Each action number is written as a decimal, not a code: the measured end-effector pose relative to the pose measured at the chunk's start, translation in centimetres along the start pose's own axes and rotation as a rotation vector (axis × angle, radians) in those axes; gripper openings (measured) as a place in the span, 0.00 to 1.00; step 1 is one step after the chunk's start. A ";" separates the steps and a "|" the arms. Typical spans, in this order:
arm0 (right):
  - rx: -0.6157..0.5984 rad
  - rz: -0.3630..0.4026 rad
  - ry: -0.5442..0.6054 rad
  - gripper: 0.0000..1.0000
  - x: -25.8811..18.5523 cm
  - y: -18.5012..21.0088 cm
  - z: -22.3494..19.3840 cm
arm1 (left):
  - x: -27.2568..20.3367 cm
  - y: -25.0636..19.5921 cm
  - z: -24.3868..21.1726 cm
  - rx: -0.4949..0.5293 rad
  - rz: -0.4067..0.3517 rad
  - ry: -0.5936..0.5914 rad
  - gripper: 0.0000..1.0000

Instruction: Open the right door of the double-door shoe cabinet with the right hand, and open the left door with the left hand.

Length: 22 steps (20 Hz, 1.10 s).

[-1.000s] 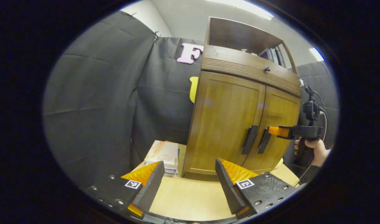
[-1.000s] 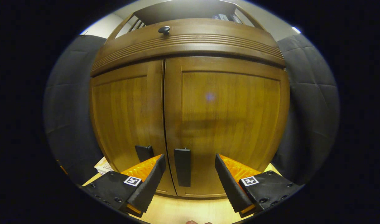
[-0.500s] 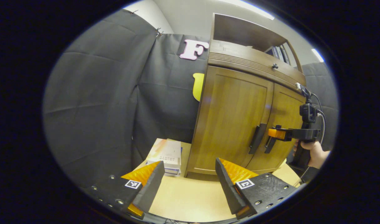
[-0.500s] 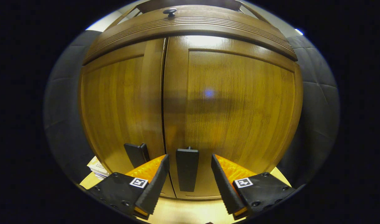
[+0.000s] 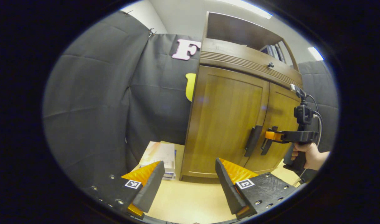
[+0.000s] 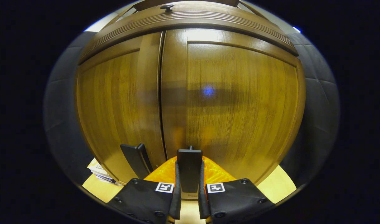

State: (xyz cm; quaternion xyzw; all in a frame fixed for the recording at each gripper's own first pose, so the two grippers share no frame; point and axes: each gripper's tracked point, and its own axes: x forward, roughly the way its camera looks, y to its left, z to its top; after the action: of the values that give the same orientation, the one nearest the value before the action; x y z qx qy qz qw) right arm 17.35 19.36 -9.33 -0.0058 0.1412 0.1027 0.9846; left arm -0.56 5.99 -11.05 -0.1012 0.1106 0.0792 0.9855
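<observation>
The wooden shoe cabinet stands with both doors closed. In the right gripper view, my right gripper is shut on the dark handle of the right door, one finger on each side. The left door's handle is just to its left. In the left gripper view the right gripper, held by a hand, sits at the right handle, beside the left handle. My left gripper is open over the table, well short of the left door, holding nothing.
A stack of books lies on the light wooden table left of the cabinet. Above the doors is a drawer with a small knob, then an open shelf. Black cloth walls stand on both sides.
My right gripper has moved in and shut its fingers on the right door's handle. The left gripper has only shifted slightly and stays open. Both doors remain closed.
</observation>
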 end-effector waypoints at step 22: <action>0.009 0.134 -0.012 0.25 -8.8 -2.1 -2.5 | -1.5 -1.7 -0.2 0.029 -0.039 -0.008 0.92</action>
State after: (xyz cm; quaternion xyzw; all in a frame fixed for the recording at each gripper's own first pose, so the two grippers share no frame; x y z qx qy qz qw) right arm 8.79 15.47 -9.25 0.0087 0.1359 0.1680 0.9763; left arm -1.75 4.10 -10.60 -0.0886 0.1057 0.0589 0.9887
